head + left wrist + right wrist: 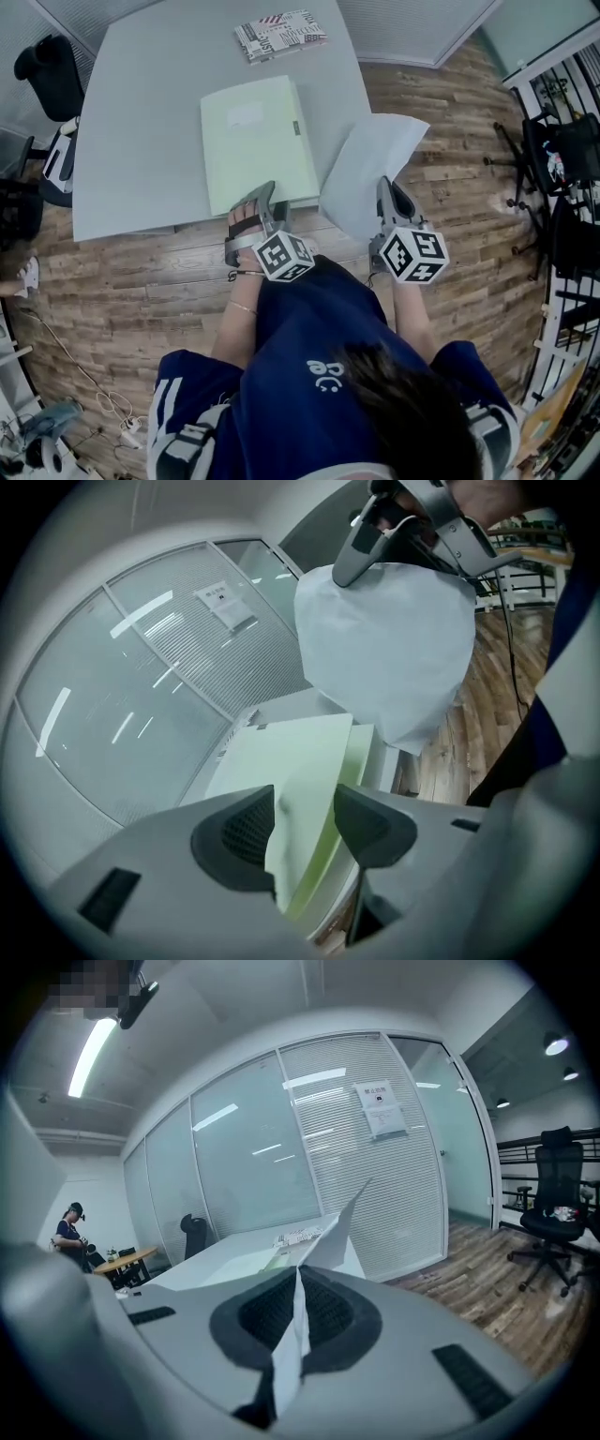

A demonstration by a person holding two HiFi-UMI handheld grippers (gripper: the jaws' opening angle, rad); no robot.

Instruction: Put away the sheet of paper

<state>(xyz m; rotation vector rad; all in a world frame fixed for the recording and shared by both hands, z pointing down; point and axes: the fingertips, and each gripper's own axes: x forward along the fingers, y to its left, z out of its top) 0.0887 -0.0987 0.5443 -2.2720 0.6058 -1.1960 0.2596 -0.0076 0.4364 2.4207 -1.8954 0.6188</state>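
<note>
Inventory as I read it from my station, largest item first.

1. Table (131, 141): grey top, mostly bare. It carries items 2 and 6.

2. Green folder (258, 141): lies flat near the table's front edge. In the left gripper view its top cover (300, 761) shows a gap above the leaves beneath, so I judge it partly raised at the near edge.

3. Sheet of paper (370, 169): white, held in the air past the table's front right corner, just beside the folder and not in it. It hangs curved (limp, likely to flop when moved).

4. Left gripper (255, 202): jaws wide apart at the folder's near edge. The cover stands between them (305, 827) and the pads are not clamped on it.

5. Right gripper (389, 192): jaws closed tight on the sheet's near edge, which runs up between the pads (298, 1326).

6. Printed booklet (279, 36): at the far edge of the table, well apart from the work.

Status, my judgement: the sheet is picked up and brought alongside. Not yet done are pinching and lifting the cover, sliding the sheet in, letting go and shutting the folder. Roughly the first half is complete.
</note>
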